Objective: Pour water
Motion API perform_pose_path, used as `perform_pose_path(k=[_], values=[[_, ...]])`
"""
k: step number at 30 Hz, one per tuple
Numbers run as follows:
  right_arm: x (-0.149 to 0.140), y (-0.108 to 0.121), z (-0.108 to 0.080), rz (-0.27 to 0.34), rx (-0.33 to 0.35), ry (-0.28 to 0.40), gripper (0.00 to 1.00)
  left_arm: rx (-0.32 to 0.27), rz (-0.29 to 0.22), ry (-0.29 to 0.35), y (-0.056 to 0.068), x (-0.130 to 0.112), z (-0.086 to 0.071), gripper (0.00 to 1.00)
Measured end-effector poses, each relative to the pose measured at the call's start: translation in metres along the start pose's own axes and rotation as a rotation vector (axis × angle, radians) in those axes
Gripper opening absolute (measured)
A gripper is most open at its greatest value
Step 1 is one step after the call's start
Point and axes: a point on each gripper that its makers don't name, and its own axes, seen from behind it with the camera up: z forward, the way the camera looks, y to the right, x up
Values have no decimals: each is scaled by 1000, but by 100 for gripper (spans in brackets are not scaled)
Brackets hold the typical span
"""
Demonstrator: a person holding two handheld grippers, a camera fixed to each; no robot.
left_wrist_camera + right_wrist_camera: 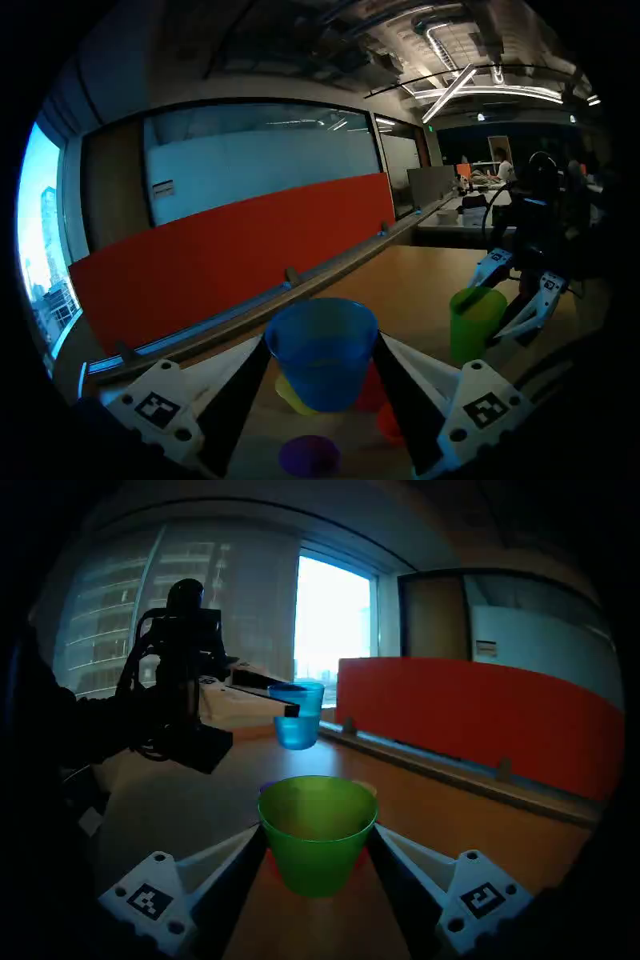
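Left gripper (320, 346) clamped on blue cup (322, 364) above table (400, 280), right gripper (318, 830) clamped on green cup (318, 852), yellow cup (288, 394) on table partly hidden

i'm in an open-plan office in a city. my long pale wooden worktop (408, 280) runs beside a low orange-red divider panel (240, 256), and behind that stands a glass-walled room (256, 160). overhead are bare ducts and pipes (376, 40) with slim white strip lights (448, 92). farther off are more cluttered desks (472, 210), with a person (504, 166) seated there. the tall bright window (332, 616) looks out on tower blocks.
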Motion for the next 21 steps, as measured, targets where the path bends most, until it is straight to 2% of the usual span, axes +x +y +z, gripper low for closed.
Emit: perform_pose_path(k=[5,15,21], values=[[2,-3,1,2,4,2,88,11,-27,31,-2,7,-6,87],[6,-9,1,-1,8,9,88,8,-120,90,-1,18,-12,87],[6,-10,3,1,11,10,89,9,-154,124,0,25,-16,87]])
